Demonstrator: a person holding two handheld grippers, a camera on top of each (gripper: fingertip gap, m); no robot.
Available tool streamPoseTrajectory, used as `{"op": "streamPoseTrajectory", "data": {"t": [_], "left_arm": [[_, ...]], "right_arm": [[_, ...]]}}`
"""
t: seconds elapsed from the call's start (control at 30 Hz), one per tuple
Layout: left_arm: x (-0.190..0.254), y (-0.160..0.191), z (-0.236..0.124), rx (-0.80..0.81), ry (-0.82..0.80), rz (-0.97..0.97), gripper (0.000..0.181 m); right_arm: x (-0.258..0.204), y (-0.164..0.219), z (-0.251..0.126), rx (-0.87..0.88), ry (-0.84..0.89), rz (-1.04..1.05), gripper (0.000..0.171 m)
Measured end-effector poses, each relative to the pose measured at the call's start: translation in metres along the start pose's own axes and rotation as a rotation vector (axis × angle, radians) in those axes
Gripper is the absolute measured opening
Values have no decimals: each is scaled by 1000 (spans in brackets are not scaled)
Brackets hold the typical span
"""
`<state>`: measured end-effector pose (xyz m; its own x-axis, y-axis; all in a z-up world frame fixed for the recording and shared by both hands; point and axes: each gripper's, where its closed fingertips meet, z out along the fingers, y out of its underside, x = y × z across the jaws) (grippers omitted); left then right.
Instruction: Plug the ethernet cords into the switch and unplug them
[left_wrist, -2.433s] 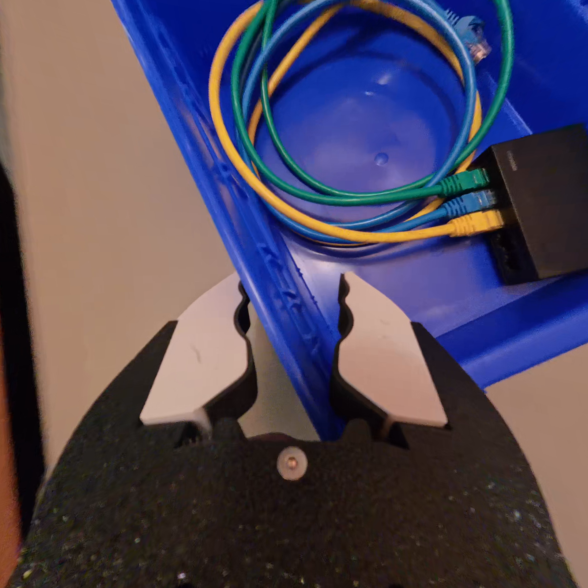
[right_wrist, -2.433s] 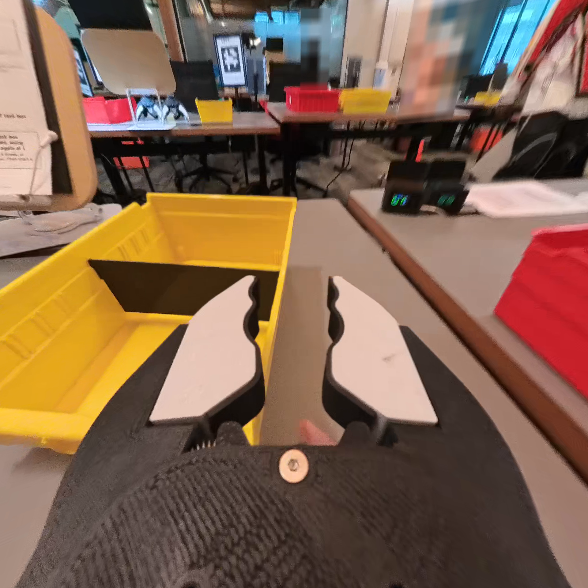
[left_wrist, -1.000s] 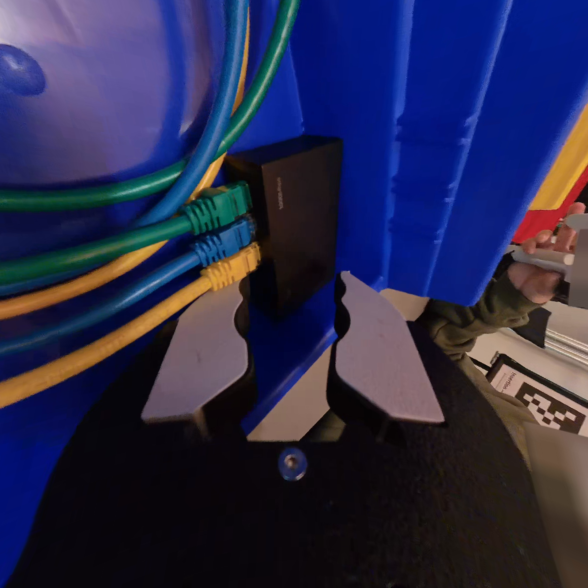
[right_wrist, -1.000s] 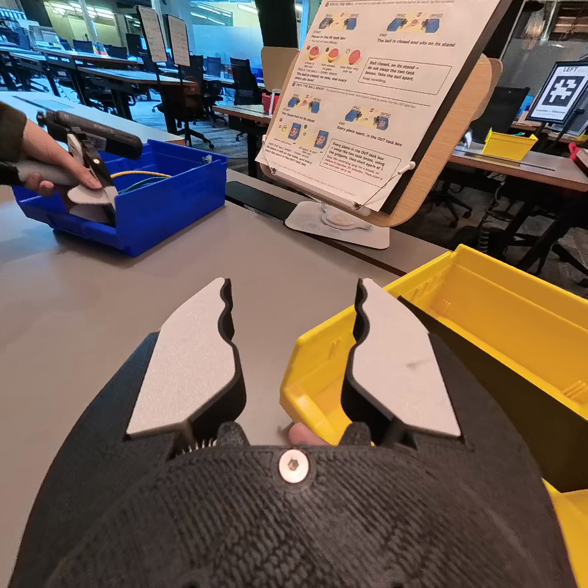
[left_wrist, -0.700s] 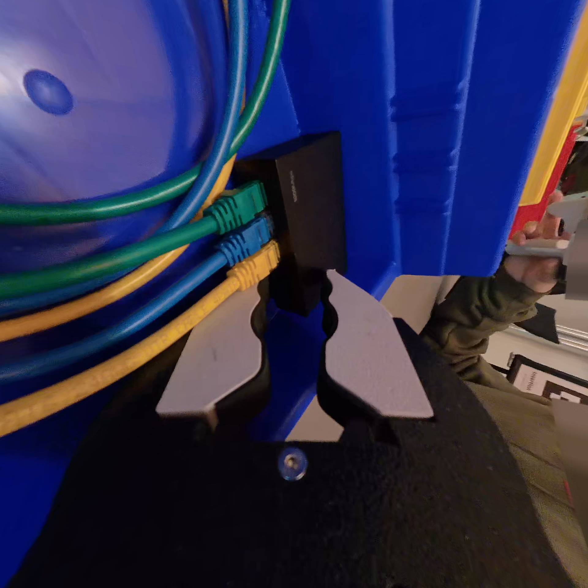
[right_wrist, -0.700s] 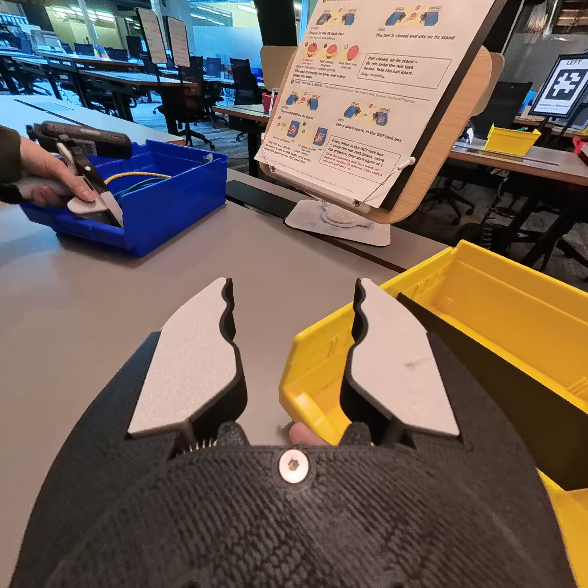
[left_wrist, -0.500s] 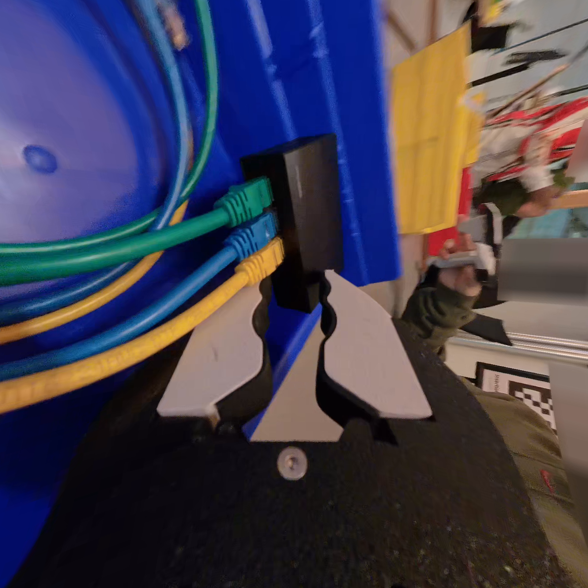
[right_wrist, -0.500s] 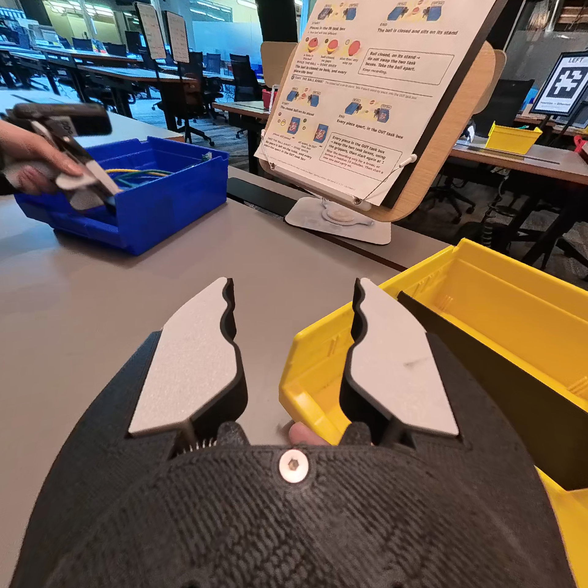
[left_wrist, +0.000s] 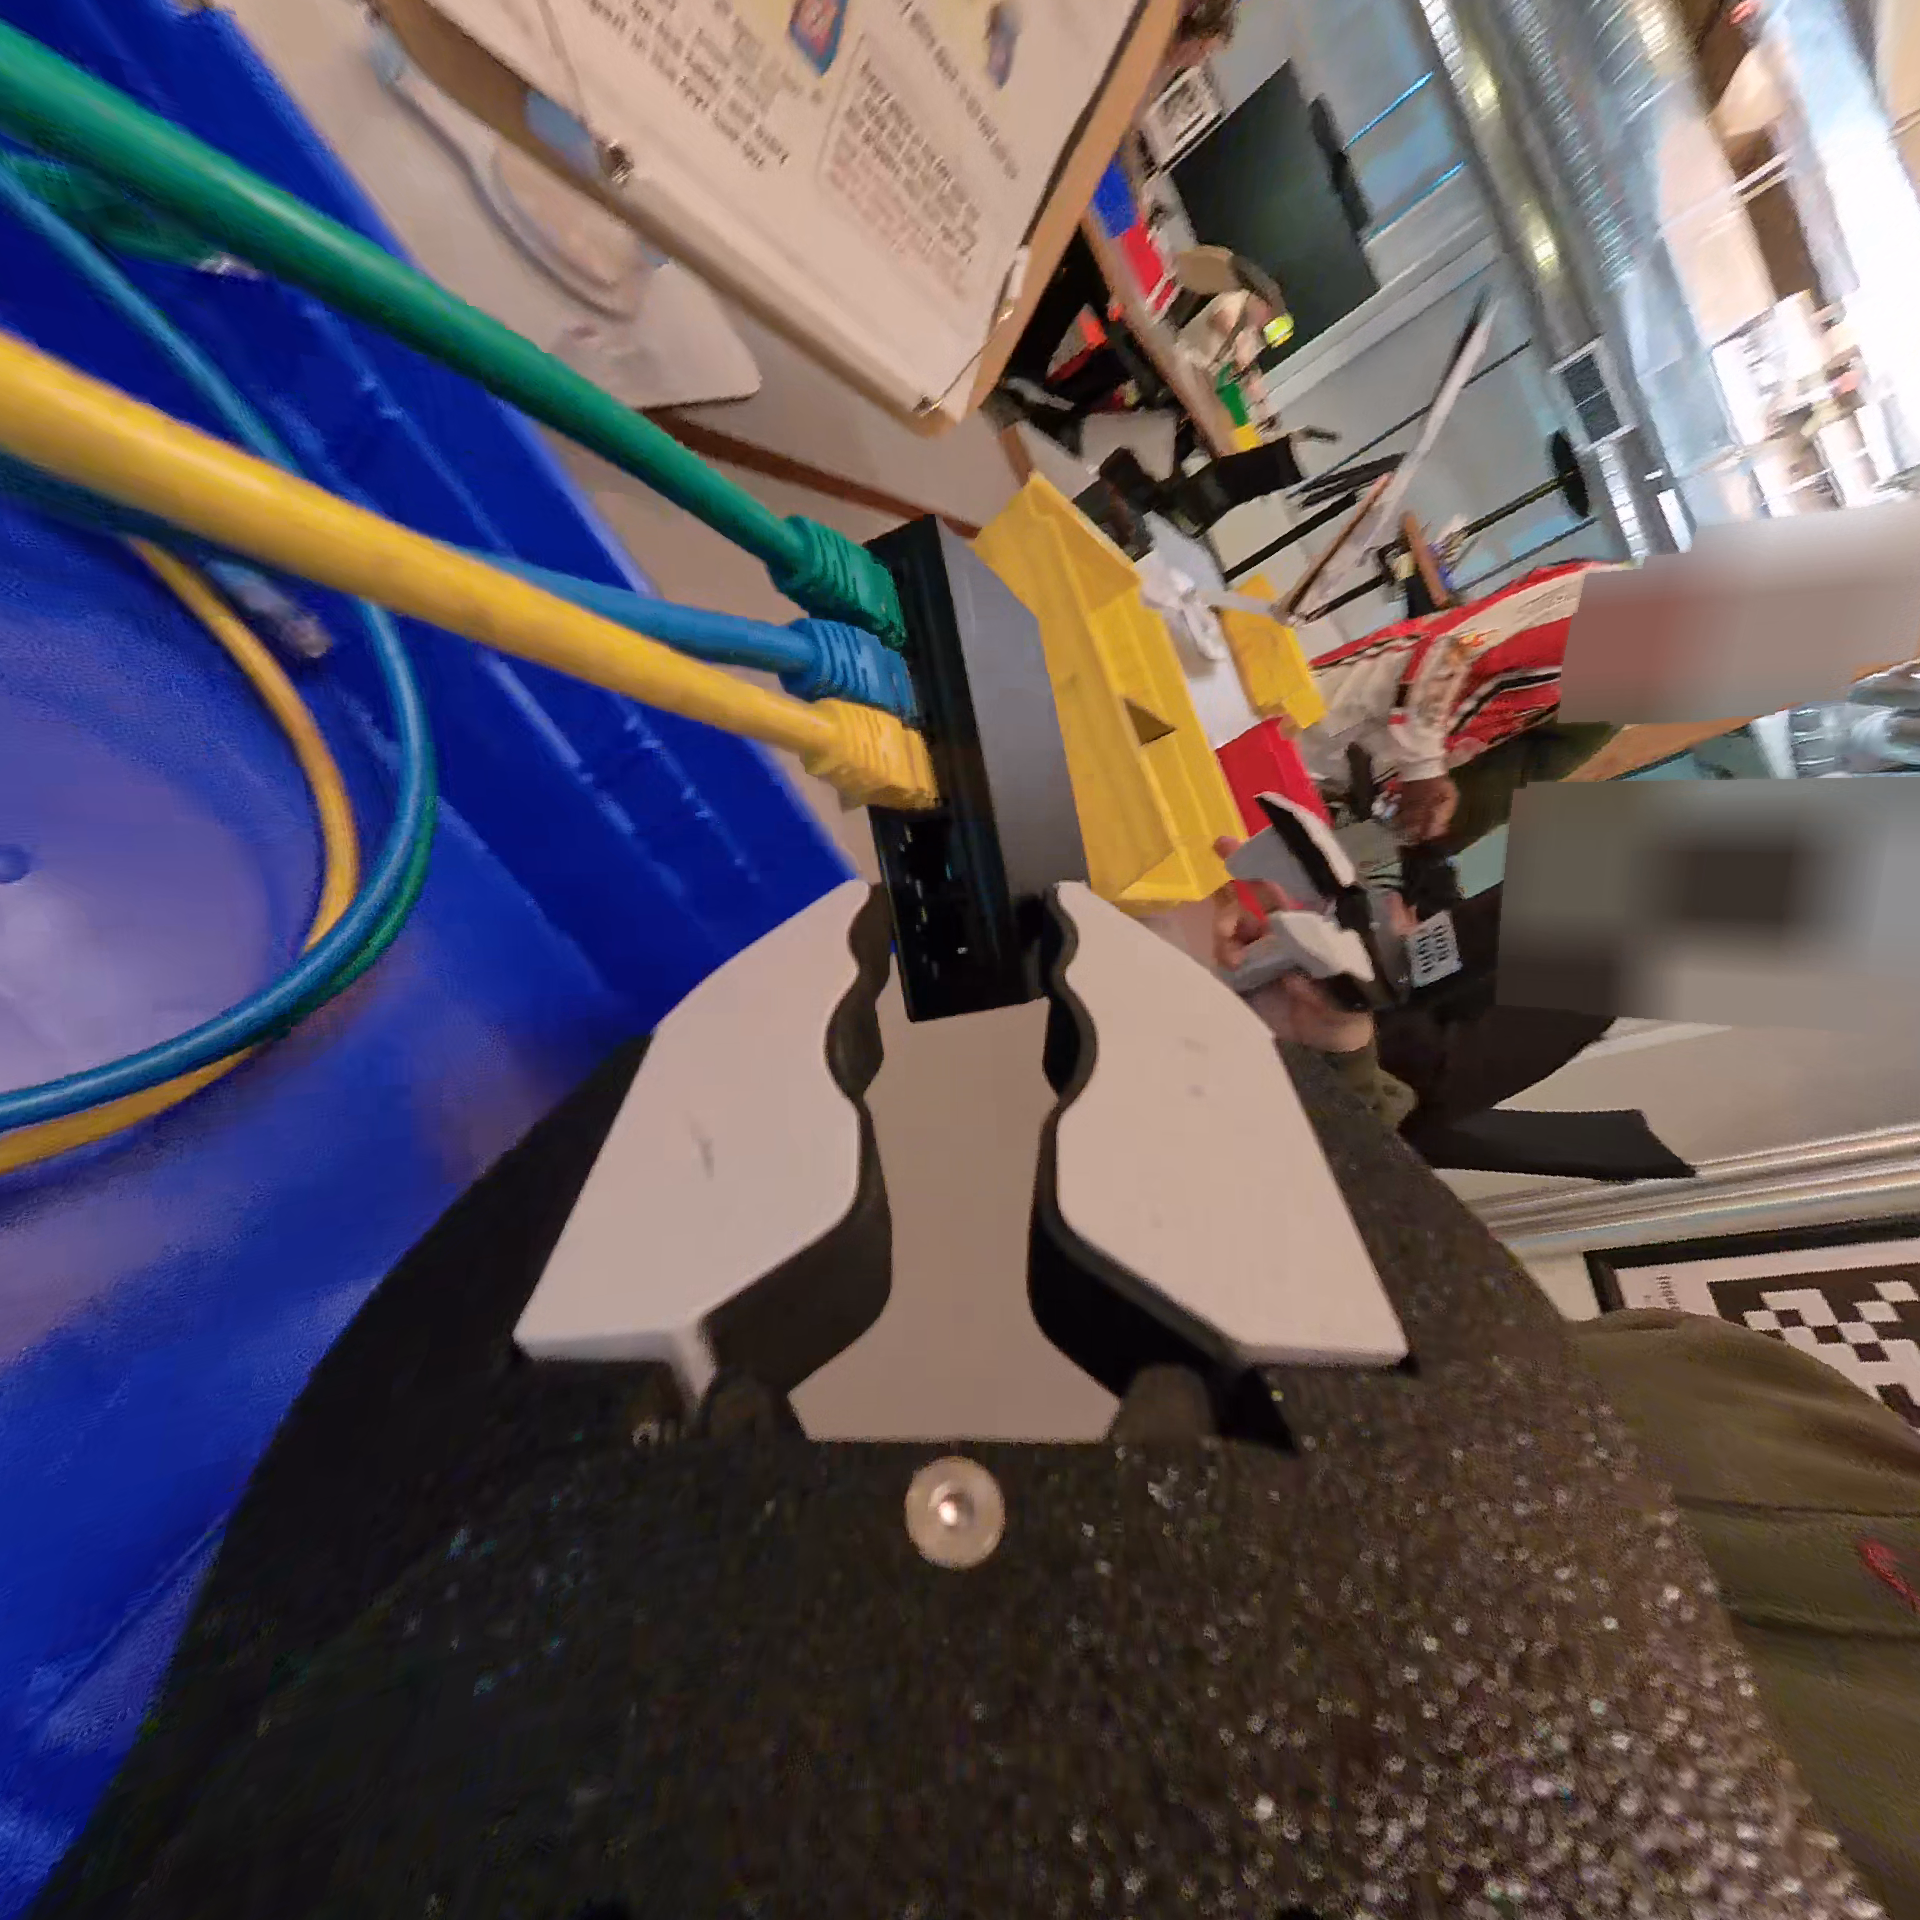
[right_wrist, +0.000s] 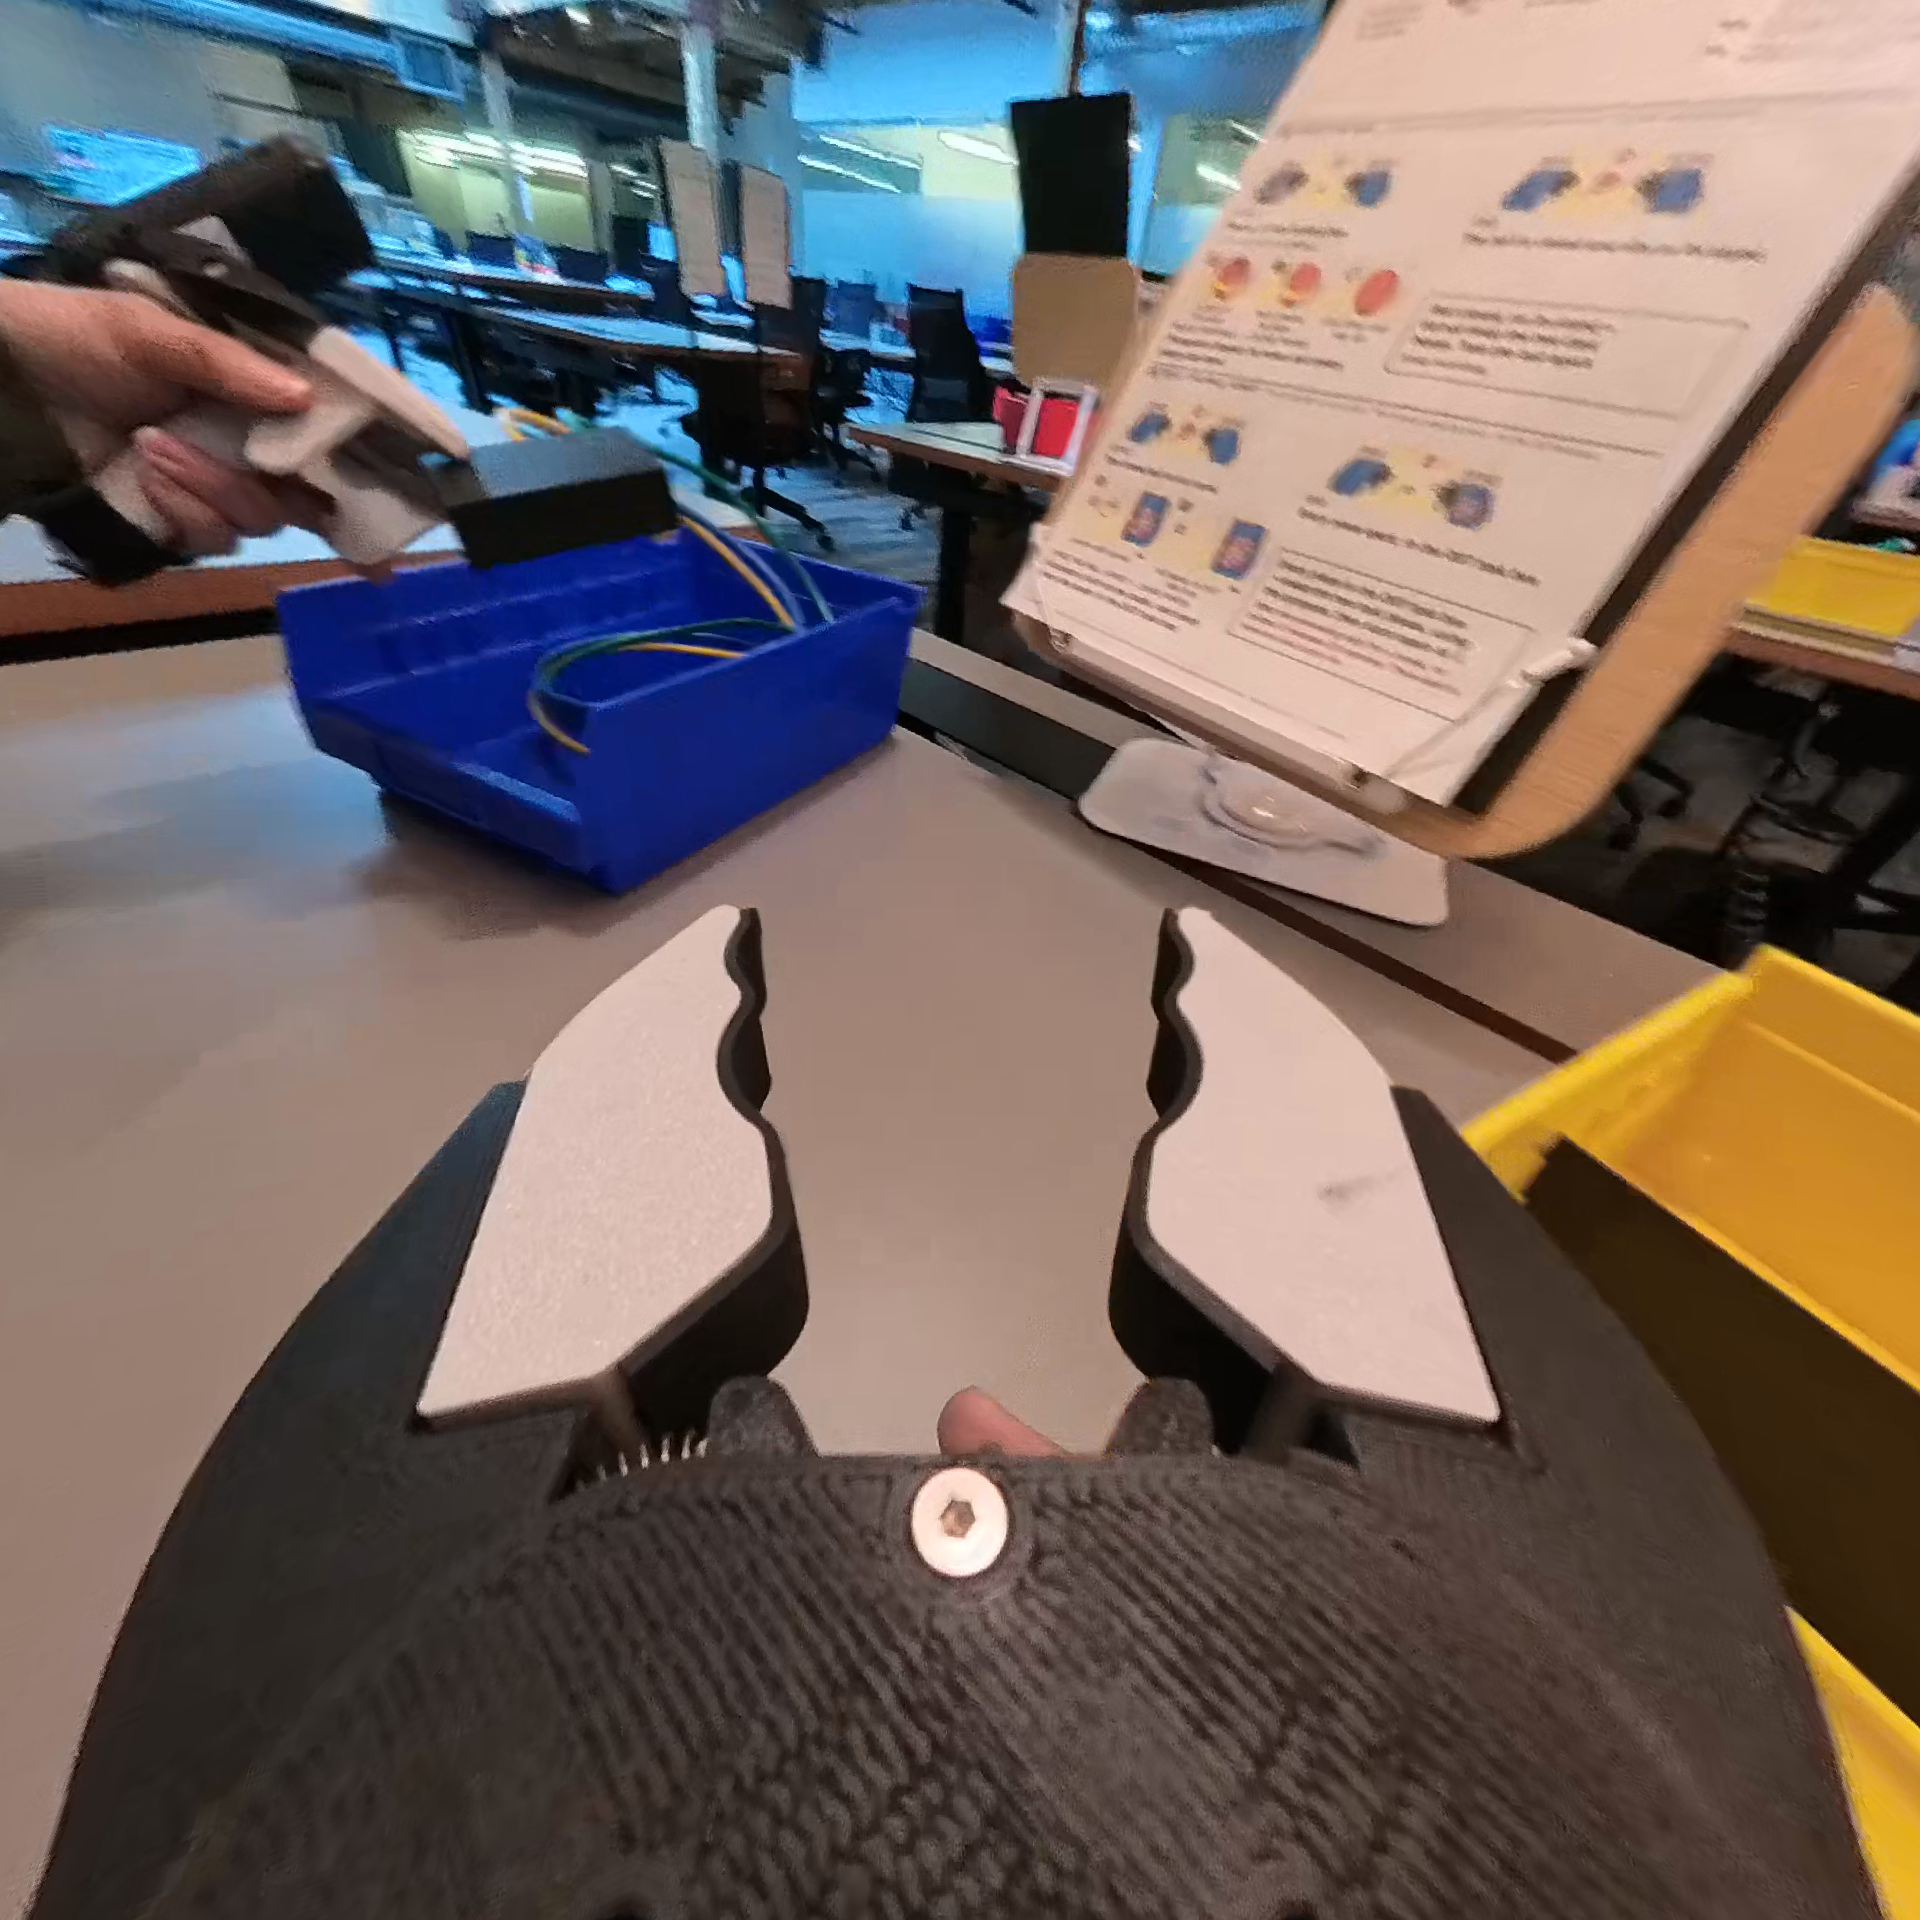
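Note:
My left gripper is shut on one end of the black switch and holds it in the air above the blue bin. A green cord, a blue cord and a yellow cord are plugged into the switch and trail down into the bin. The right wrist view shows the switch held by the left gripper above the blue bin, with the cords hanging. My right gripper is open and empty over the grey table.
A yellow bin with a black divider stands at the right of my right gripper. A board on a stand holding an instruction sheet rises behind the table. Other tables and chairs stand in the room beyond.
My left gripper closed on the end of the switch and lifted it out of the blue bin, cords still plugged in. My right gripper shifted slightly left and stayed open.

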<state>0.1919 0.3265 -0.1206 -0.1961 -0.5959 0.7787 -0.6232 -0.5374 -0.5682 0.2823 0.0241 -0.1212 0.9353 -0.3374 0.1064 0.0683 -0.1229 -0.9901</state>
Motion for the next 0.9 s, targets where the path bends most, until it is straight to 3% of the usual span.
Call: {"op": "streamPoseTrajectory", "data": {"t": [0.03,0.27,0.47,0.7,0.8,0.9], "left_arm": [[8,-1,-2,20,28,3,27],[84,-1,-9,110,190,96,27],[168,18,0,83,254,241,27],[237,85,41,-43,268,400,27],[245,126,62,-152,290,424,27],[246,156,76,-240,330,408,27]], "right_arm": [[-13,-2,5,8,-37,-9,74],[-90,-33,29,109,-123,-159,109],[-126,-77,17,263,-114,-225,126],[-132,-130,-25,461,-118,-241,131],[-135,-131,-31,464,-135,-351,131],[-152,-110,-31,408,-273,-470,121]]}}
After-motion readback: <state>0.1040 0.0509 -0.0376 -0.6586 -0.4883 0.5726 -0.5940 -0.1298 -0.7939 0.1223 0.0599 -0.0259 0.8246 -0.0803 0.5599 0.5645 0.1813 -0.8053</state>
